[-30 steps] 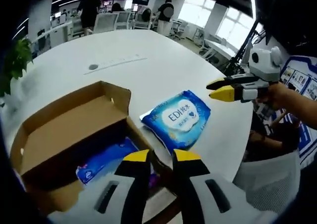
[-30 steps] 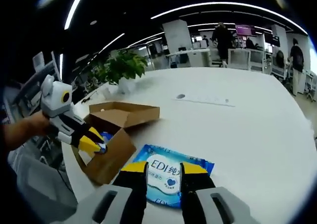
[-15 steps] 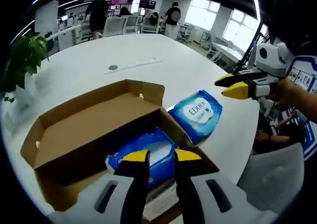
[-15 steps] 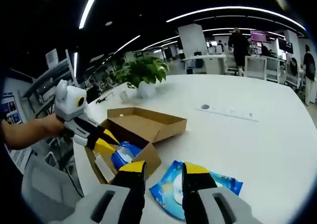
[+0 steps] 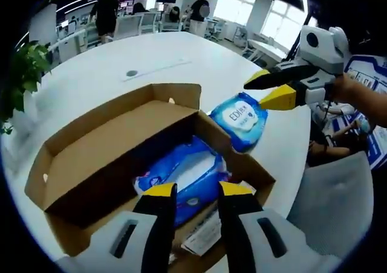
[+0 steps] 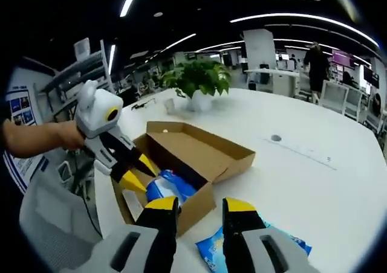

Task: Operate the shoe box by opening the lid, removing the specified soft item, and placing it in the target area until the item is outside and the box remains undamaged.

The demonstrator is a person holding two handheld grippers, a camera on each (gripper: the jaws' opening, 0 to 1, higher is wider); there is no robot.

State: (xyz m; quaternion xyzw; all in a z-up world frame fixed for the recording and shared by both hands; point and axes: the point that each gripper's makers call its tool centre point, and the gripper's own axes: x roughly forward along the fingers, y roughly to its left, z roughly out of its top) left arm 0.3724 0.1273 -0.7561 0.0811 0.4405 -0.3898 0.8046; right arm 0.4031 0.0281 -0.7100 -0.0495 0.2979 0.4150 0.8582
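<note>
Cardboard shoe box [image 5: 115, 146] lies open; both hand-held grippers [image 5: 195, 189] [image 6: 199, 205] gape, holding nothing

Boxes I count: one open cardboard shoe box [image 5: 115, 158]
Wipe packs I count: two, pack in the box [image 5: 184, 179], pack on the surface [image 5: 240, 117]
Potted plants I see: one plant [image 6: 196, 80]

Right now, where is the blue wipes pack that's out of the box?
In the left gripper view the blue wipes pack lies on the white table, just beside the open cardboard box, below the right gripper.
</note>
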